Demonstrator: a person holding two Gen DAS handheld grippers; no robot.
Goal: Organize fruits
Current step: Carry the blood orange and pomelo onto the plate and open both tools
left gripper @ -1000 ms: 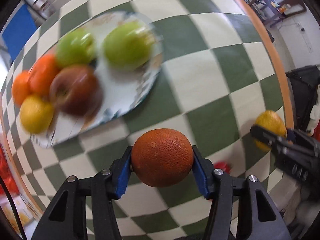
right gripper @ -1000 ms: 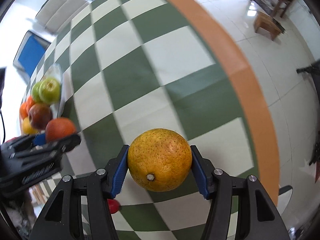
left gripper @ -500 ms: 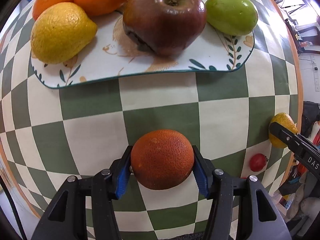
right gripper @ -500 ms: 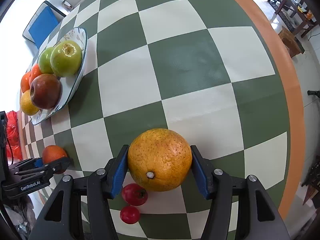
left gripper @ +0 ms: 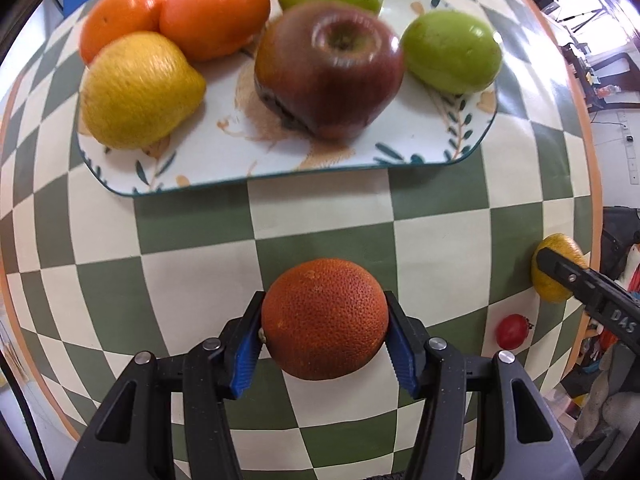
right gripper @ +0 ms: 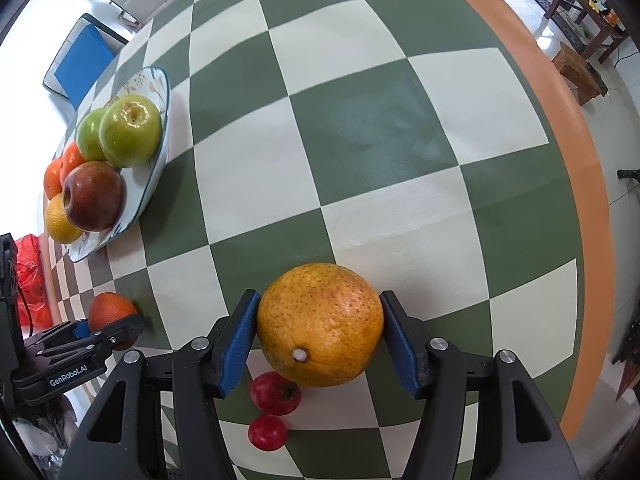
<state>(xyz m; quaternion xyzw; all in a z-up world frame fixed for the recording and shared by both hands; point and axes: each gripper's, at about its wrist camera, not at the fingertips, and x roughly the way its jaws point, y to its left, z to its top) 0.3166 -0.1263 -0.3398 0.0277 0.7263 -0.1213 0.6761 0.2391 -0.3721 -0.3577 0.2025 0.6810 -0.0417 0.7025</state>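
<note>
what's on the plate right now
The plate holds a lemon, two oranges, a red apple and two green apples. Anything behind them is hidden.

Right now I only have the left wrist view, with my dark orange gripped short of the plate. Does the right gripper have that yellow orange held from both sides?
Observer: Yes. The right gripper has a blue pad pressed against each side of the yellow orange.
Operator: I see one small red fruit near it. Is that all?
Observer: No, there are two. The first red fruit lies on the table just below the yellow orange, and the second red fruit lies beside it, nearer the camera.
</note>
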